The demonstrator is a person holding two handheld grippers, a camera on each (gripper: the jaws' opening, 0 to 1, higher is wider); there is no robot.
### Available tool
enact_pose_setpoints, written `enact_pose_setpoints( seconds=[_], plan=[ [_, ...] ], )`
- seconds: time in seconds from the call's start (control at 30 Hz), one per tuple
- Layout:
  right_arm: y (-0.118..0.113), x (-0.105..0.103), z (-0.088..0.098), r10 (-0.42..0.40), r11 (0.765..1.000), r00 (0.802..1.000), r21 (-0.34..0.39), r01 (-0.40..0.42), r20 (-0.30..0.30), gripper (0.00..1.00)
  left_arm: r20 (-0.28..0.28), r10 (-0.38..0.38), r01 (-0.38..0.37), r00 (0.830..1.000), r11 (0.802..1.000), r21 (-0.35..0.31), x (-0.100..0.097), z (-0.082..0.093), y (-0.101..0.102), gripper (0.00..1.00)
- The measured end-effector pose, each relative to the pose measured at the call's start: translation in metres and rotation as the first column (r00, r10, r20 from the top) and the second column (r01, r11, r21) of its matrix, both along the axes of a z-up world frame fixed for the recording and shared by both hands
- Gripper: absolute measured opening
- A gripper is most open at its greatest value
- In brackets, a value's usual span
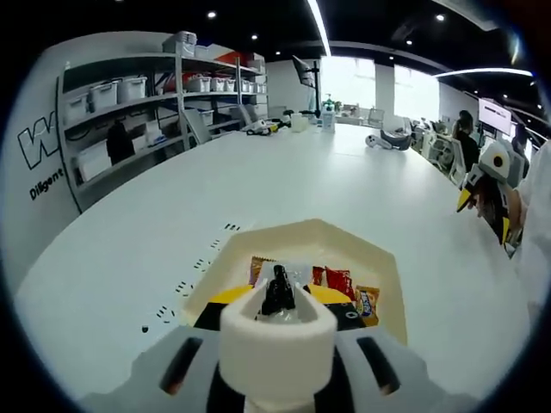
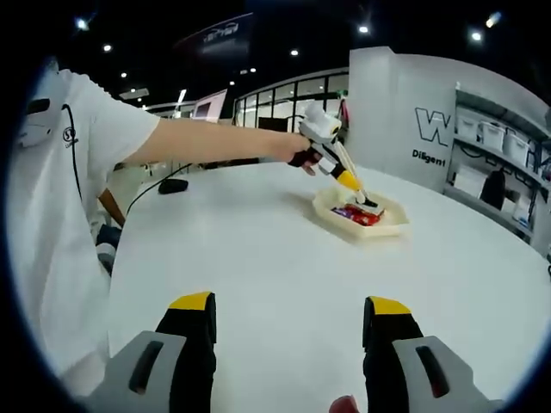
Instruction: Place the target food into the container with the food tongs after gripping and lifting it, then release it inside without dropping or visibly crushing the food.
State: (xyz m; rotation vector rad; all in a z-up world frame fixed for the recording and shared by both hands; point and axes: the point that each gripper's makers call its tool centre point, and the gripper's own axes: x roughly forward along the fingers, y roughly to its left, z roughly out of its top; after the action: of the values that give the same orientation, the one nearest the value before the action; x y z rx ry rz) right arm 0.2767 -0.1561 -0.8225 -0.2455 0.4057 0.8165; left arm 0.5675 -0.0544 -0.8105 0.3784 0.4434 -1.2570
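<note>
Around me spreads a bright open workroom, with grey shelving of white bins at ten o'clock in the left gripper view. Beneath it all runs the broad white tabletop (image 1: pixel 344 198).

On that table sits a cream, angular plastic tray (image 1: pixel 362 245), the container. Wrapped snacks in red, orange and yellow packets (image 1: pixel 340 284) lie inside it.

In the right gripper view my left gripper (image 2: pixel 362 198) reaches down into the tray at one o'clock, my hand (image 2: pixel 303 157) behind it. Its yellow-and-black tips look drawn together on a small dark piece of food (image 1: pixel 278 291) among the packets. I judge them clenched on it; from here I cannot see how firmly.

My right gripper (image 2: pixel 288 331) hangs low over bare table, released, its yellow-tipped jaws wide apart with nothing between them.

To finish well, I should keep the tips low inside the tray walls, ease my squeeze slowly so nothing drops or crushes, then lift straight up.
</note>
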Motion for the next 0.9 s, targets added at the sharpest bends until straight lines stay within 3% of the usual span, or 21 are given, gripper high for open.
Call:
enact_pose_setpoints(
  seconds=[0.33,0.9],
  plan=[
    [-0.001,0.000,0.000,-0.002,1.000,1.000,-0.005,0.002,-0.001,0.67,0.022,-0.041,0.041,0.999,0.999,0.014,-0.002,-0.004,-0.005,0.20],
    [0.001,0.002,0.005,0.005,1.000,1.000,-0.009,-0.005,0.007,0.67,0.033,-0.024,0.024,0.999,1.000,0.003,-0.006,0.007,-0.001,0.22]
  ],
)
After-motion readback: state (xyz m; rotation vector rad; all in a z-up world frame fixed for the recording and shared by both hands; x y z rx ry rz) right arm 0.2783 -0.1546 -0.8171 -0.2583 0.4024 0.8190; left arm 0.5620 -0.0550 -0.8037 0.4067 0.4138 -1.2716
